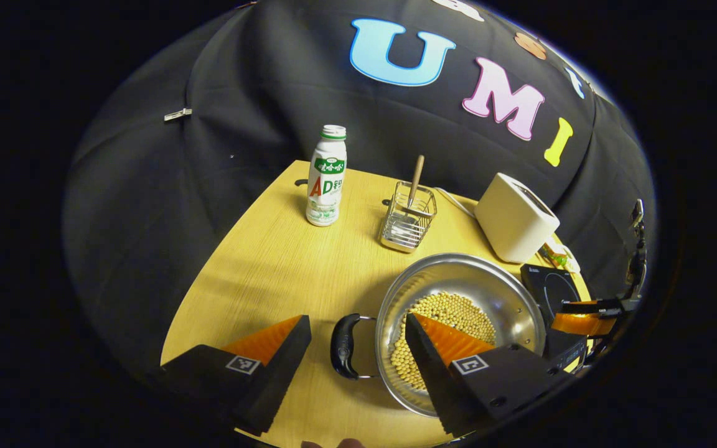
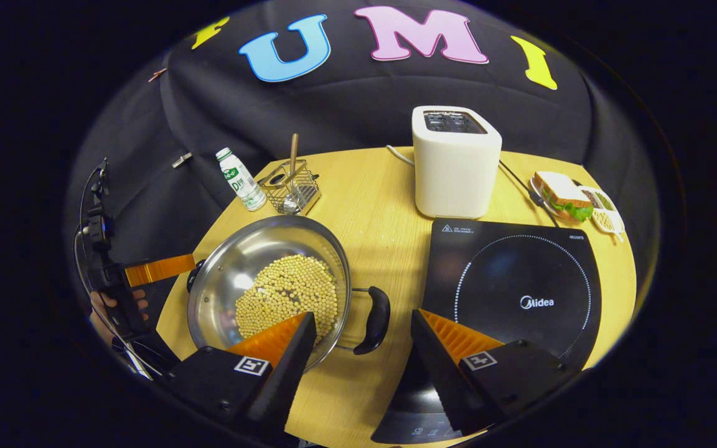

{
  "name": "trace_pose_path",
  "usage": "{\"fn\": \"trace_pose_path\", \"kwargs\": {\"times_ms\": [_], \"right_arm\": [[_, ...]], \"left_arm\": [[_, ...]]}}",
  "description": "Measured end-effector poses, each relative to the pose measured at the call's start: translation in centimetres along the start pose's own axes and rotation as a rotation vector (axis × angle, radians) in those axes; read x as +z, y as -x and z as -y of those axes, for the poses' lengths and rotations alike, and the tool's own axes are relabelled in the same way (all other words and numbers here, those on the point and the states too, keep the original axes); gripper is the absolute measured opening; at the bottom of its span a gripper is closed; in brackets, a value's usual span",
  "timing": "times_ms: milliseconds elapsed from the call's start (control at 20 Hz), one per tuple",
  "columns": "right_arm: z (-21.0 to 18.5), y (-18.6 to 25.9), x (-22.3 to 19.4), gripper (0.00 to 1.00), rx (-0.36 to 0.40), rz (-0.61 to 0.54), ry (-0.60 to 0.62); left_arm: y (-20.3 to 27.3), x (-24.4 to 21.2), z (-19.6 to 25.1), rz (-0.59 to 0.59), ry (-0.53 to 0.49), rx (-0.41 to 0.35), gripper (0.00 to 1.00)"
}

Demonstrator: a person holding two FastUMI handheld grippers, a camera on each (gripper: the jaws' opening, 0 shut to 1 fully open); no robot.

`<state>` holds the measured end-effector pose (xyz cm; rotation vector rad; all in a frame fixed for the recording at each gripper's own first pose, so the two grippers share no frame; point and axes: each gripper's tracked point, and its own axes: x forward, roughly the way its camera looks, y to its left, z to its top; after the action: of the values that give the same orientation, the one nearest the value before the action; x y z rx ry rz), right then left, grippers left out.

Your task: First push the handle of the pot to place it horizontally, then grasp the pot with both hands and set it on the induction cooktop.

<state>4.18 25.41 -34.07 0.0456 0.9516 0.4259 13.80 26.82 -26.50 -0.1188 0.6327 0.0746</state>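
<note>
Left gripper view: my left gripper [image 1: 356, 336] hovers with jaws apart, straddling pot's near handle [image 1: 344, 346]. Pot [image 1: 462, 292], holding beans [image 1: 452, 333], sits on table [image 1: 271, 267] at 5 o'clock. Bottle [image 1: 326, 177] at 11, utensil rack [image 1: 408, 218] at 12. I judge spread is set for side grip.

Right gripper view: right gripper [image 2: 363, 336] also has jaws apart around opposite handle [image 2: 376, 320]. Pot at 8 o'clock, induction cooktop [image 2: 514, 292] at 4, just beside. Toaster [image 2: 455, 160] at 1. Handles look level; two-handed lift not yet begun.
</note>
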Motion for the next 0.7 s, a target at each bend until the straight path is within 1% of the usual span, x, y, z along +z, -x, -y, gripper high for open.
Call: {"fn": "trace_pose_path", "kwargs": {"times_ms": [200, 400, 500, 600, 700], "right_arm": [[-0.2, -1.8, -1.4, 0.96, 0.014, -0.049, -0.043], [-0.3, -3.2, -2.6, 0.96, 0.013, -0.103, -0.073], [-0.3, -4.2, -2.8, 0.96, 0.012, -0.114, -0.089], [-0.6, -4.9, -2.8, 0.92, 0.013, -0.118, -0.104], [-0.8, -5.6, -3.3, 0.92, 0.012, -0.133, -0.117]], "left_arm": [[-1.5, -0.6, 0.9, -0.025, -0.002, -0.034, 0.95], [-2.9, -2.4, 1.7, -0.092, -0.008, -0.083, 0.96], [-3.6, -2.9, 1.9, -0.117, 0.009, -0.100, 0.95], [-3.9, -3.5, 1.9, -0.137, 0.013, -0.099, 0.94], [-4.5, -4.2, 1.6, -0.165, 0.008, -0.093, 0.91]]}}
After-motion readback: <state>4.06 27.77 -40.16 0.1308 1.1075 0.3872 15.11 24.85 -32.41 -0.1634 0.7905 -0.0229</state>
